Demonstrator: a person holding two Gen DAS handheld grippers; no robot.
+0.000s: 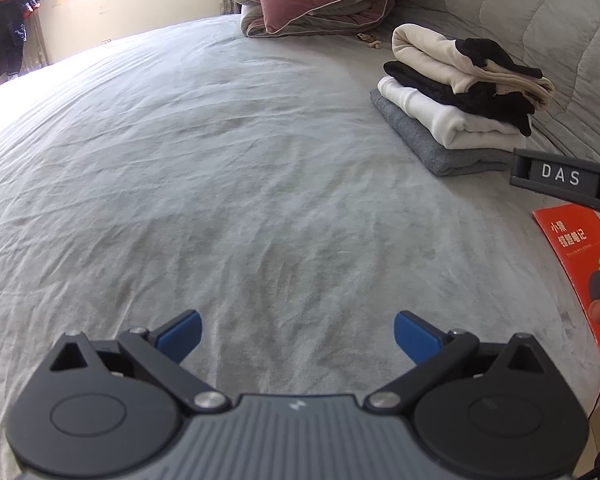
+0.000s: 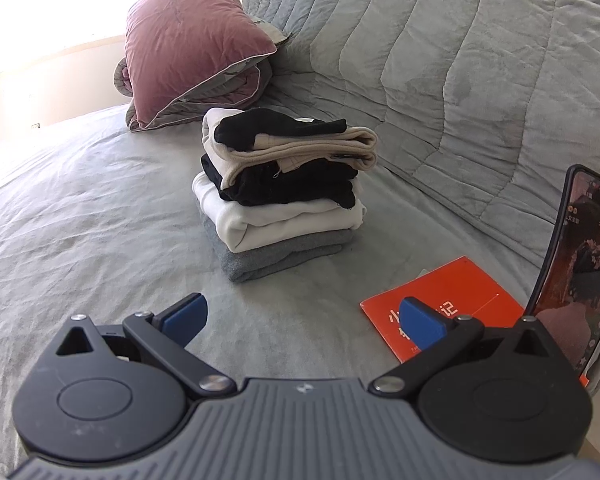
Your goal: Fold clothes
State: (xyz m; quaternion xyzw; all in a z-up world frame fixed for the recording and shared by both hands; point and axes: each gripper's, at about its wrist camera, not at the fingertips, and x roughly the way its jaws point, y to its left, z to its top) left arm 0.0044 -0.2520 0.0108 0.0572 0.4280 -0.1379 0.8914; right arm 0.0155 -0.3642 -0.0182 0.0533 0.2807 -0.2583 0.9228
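Note:
A stack of folded clothes [image 2: 284, 192] rests on the grey bed sheet [image 2: 100, 208]: grey at the bottom, then white, black, and beige with a black piece on top. The left wrist view has the same stack of folded clothes [image 1: 456, 108] at the far right. My left gripper [image 1: 298, 334] hovers open over bare bed sheet [image 1: 220, 160], holding nothing. My right gripper [image 2: 304, 318] is open too, just short of the stack, with nothing between its blue pads. The other gripper's black finger [image 1: 560, 180] juts in from the right in the left wrist view.
A pink pillow [image 2: 192, 52] leans on a folded quilt at the head of the bed. An orange booklet [image 2: 452, 304] lies right of the stack, beside an upright phone [image 2: 580, 264]. A quilted grey cover [image 2: 480, 80] rises behind. Dark clothing [image 1: 8, 12] hangs by the window.

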